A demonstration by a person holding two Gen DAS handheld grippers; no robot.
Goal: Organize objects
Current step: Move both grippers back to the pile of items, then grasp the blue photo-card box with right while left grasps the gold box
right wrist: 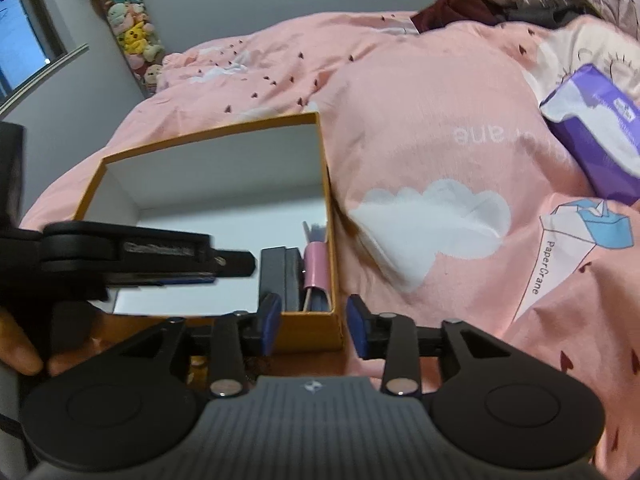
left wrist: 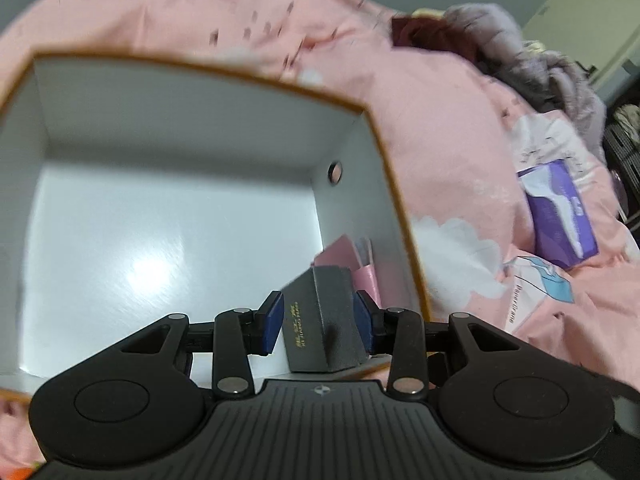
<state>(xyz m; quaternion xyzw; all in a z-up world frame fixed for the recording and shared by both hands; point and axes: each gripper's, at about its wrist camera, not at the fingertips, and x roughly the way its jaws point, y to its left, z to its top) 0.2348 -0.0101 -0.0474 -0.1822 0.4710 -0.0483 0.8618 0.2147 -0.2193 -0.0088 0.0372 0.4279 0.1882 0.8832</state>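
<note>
Between my left claw's [left wrist: 318, 322] pads stands a small black box [left wrist: 324, 320] with gold lettering; the right pad [left wrist: 362, 320] touches its side, the left pad [left wrist: 272, 322] stands just clear, so I cannot tell whether it is gripped — it sits tilted in the near right corner of the orange box [left wrist: 384, 152], long axis running away from the claw, beside pink packets [left wrist: 348, 254]. My right claw [right wrist: 312, 322] stands open and empty, straddling that corner's outer wall. Beyond both claws lies a pink duvet [right wrist: 420, 140] with a purple pack [right wrist: 592, 136] far right, grey walls and a column of plush toys [right wrist: 132, 32] behind.
</note>
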